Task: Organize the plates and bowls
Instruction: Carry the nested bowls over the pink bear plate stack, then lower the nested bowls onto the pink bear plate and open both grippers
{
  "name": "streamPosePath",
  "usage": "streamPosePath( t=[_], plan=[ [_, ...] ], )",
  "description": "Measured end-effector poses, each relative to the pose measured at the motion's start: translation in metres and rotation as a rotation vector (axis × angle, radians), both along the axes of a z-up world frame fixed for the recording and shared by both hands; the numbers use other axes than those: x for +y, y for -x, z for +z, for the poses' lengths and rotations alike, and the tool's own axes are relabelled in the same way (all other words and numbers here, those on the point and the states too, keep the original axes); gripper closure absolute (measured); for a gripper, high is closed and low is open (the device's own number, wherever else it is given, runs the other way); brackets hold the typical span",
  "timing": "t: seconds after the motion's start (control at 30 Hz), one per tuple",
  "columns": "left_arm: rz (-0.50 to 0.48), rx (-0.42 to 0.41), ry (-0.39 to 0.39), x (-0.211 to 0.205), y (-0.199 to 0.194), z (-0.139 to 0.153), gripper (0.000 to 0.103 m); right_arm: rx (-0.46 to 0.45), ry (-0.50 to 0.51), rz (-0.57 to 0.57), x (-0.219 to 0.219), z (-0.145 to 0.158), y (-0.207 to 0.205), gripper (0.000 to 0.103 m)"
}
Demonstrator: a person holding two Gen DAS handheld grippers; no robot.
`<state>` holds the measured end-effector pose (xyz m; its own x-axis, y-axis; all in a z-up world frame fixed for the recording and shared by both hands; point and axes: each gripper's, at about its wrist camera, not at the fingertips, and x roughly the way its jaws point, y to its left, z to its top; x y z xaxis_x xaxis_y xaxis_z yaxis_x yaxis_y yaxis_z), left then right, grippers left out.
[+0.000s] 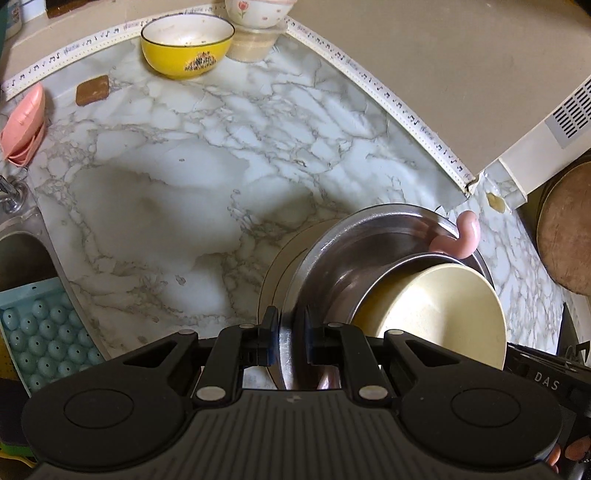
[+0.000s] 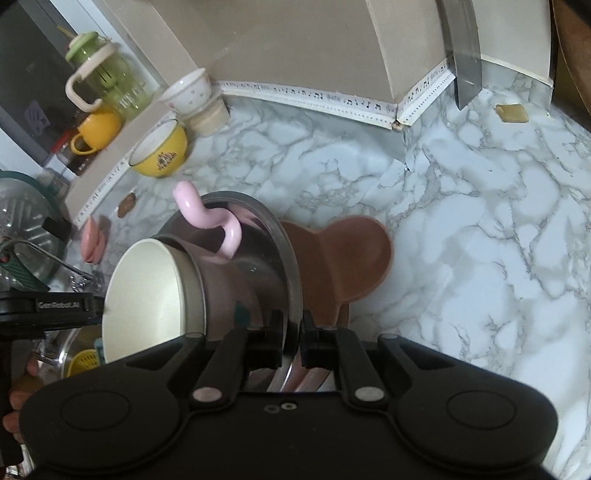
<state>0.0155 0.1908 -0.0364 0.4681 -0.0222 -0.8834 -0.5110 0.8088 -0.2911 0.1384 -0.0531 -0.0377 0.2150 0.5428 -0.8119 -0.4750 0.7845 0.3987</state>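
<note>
A steel bowl (image 1: pixel 354 254) (image 2: pixel 284 243) hangs tilted over the marble counter (image 1: pixel 192 162). Inside it lies a pink mug (image 2: pixel 229 284) with a cream inside (image 1: pixel 436 314) and a curled pink handle (image 1: pixel 463 236) (image 2: pixel 207 218). My left gripper (image 1: pixel 291 343) is shut on the bowl's near rim. My right gripper (image 2: pixel 293 339) is shut on the rim from the opposite side. A brown plate (image 2: pixel 354 254) lies on the counter under the bowl. A yellow bowl (image 1: pixel 186 46) (image 2: pixel 160 153) and a white flowered bowl (image 1: pixel 258 13) (image 2: pixel 186 92), which rests on a beige cup, stand by the back wall.
A sink (image 1: pixel 22 258) with a blue perforated tray (image 1: pixel 44 332) lies at the left. A pink folded item (image 1: pixel 24 125) rests beside it. A round wooden board (image 1: pixel 565 229) stands at the right. A cleaver (image 2: pixel 467 55) leans in the corner. A green jug (image 2: pixel 107 77) and a yellow mug (image 2: pixel 96 131) sit on the sill.
</note>
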Motion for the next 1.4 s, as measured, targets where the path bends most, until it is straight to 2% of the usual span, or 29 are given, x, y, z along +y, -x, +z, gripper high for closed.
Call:
streamPosePath(
  t=[0.43, 0.6, 0.83, 1.13, 1.4],
  plan=[
    [-0.033, -0.003, 0.016, 0.001, -0.006, -0.012, 0.091, -0.058, 0.071, -0.009, 0.012, -0.004, -0.002, 0.092],
    [-0.050, -0.014, 0.040, 0.002, -0.006, -0.017, 0.091, -0.070, 0.087, -0.020, 0.012, -0.002, -0.002, 0.091],
    [-0.082, -0.032, 0.029, -0.001, -0.006, -0.019, 0.091, -0.068, 0.106, -0.050, 0.009, -0.001, 0.001, 0.091],
    [-0.109, -0.102, -0.018, -0.001, 0.009, -0.005, 0.089, -0.140, 0.097, -0.063, 0.003, 0.022, 0.011, 0.091],
    [-0.142, -0.169, -0.113, -0.015, 0.028, 0.018, 0.086, -0.206, 0.043, -0.055, -0.013, 0.044, 0.030, 0.091]
  ],
)
